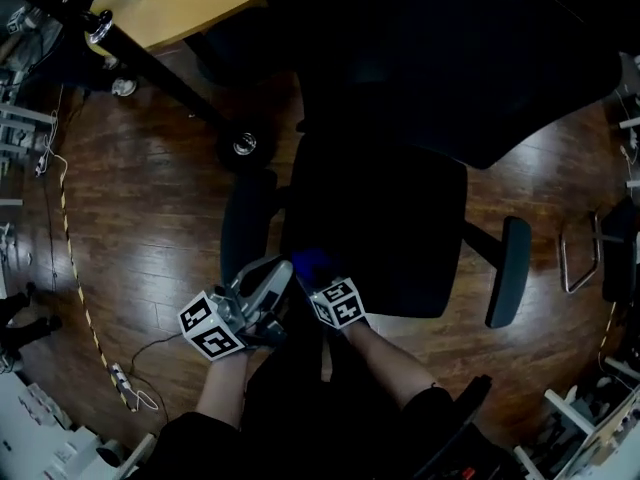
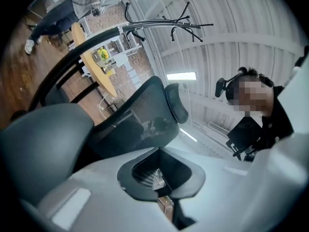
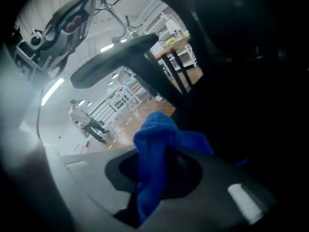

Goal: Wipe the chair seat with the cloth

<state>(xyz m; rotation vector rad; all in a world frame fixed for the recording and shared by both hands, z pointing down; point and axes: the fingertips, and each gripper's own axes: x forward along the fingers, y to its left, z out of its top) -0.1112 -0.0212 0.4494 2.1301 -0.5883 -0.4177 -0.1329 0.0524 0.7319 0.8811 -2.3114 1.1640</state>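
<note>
We are gripping the blue cloth (image 3: 154,149) in the right tongs (image 1: 320,280), bunched up between the two sides, at the near left edge of the black chair seat (image 1: 390,228). The left tongs (image 2: 161,190) are sitting closed on nothing, just beside the right ones, near the armrest (image 1: 245,223). The wooden table (image 1: 190,3) is standing well beyond the chair

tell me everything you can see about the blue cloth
The blue cloth is a fluffy, deep blue terry-like rag, bunched and folded. The right gripper has its jaws shut on it, with a crumpled lobe sticking out past them. In the head view it sits at the near left edge of the dark chair seat; whether it presses on the seat is too dark to tell.
</note>
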